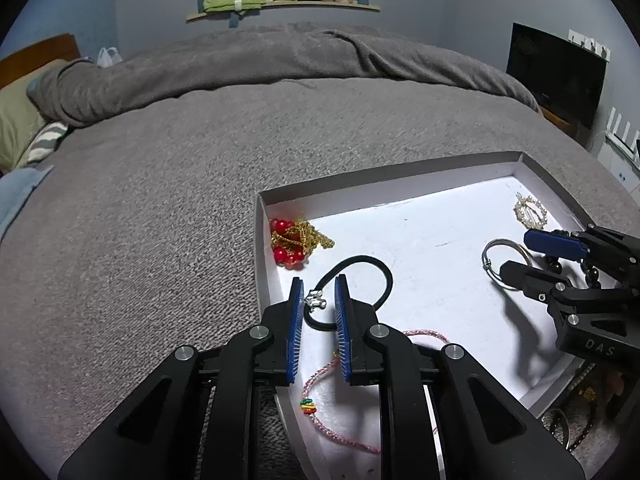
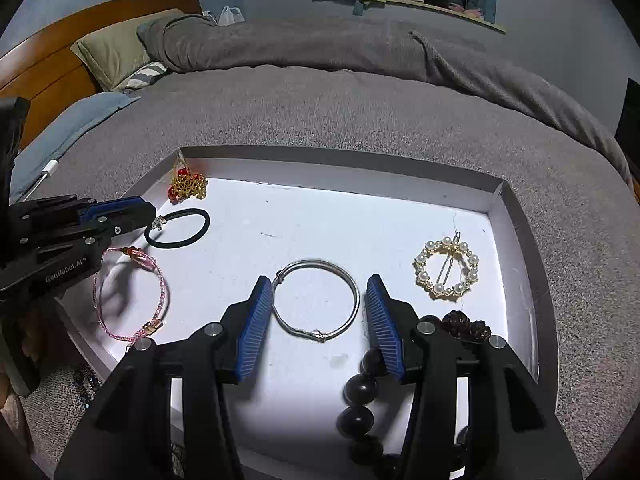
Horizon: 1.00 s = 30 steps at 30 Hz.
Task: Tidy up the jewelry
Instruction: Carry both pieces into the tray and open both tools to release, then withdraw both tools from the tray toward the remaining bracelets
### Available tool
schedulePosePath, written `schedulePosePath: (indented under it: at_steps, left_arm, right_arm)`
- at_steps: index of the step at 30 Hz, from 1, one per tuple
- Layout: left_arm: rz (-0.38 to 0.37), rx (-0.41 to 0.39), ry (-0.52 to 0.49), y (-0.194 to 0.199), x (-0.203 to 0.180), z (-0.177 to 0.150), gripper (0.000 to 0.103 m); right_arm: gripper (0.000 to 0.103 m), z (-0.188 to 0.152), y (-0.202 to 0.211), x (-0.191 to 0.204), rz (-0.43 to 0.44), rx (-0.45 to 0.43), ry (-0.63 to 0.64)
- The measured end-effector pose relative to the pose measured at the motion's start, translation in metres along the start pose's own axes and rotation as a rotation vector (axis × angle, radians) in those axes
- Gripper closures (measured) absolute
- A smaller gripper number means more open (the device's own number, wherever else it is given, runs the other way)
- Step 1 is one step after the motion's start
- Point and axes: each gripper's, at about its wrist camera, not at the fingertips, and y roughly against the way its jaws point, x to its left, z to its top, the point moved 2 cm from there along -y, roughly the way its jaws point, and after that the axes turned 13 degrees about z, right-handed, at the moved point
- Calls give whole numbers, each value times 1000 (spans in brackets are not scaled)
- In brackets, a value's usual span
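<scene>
Inside tray: bangle between right tool fingers.

The left wrist view looked forward and down along its blue-padded fingers, close over the near left corner of the shallow white cardboard tray on the grey blanket-covered bed. The right wrist view sat close above the tray's near middle, facing the same far wall. Both shared the tray floor, the black elastic hair tie and the thin silver wire bangle.
</scene>
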Motion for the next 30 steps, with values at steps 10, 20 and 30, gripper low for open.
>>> schedulePosePath:
  at_steps: [10, 20, 30]
  left_arm:
    - [-9, -32, -8, 8, -6, 2, 57]
    - [39, -166, 35, 46, -9, 1, 25]
    - [85, -214, 105, 76, -1, -14, 9]
  right_arm:
    - [37, 2, 17, -2, 4, -71, -11]
    - [10, -4, 68, -12, -44, -199, -97]
    - [5, -19, 118, -1, -80, -316, -119]
